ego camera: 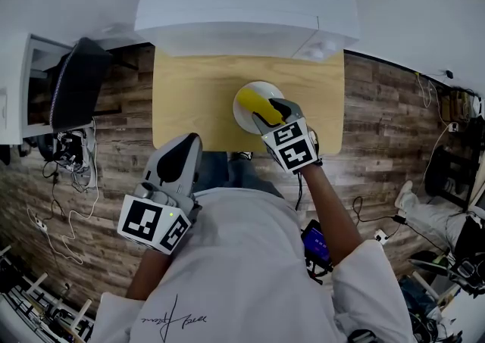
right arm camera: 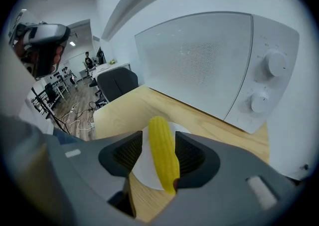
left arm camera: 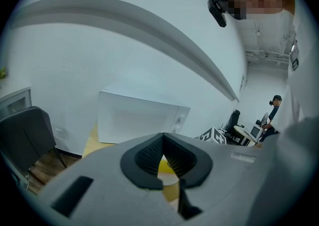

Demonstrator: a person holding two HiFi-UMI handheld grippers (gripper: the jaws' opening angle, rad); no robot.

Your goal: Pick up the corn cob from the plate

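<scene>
A yellow corn cob [ego camera: 256, 104] lies on a small white plate [ego camera: 241, 117] on the wooden table [ego camera: 189, 99]. My right gripper [ego camera: 267, 111] is over the plate with its jaws astride the cob. In the right gripper view the corn cob [right arm camera: 163, 150] runs lengthwise between the black pads [right arm camera: 130, 151], white plate [right arm camera: 143, 170] shows in the gap on the left, and the right gripper [right arm camera: 158, 142] is open. My left gripper [ego camera: 184, 151] hovers short of the table's near edge. Seen in its own view, the left gripper [left arm camera: 162, 137] is shut on nothing.
A white microwave [ego camera: 242, 1] stands at the back of the table, its dials [right arm camera: 275, 63] on the right. A black chair [ego camera: 76, 80] stands left of the table. Cables [ego camera: 72, 182] lie on the wood floor.
</scene>
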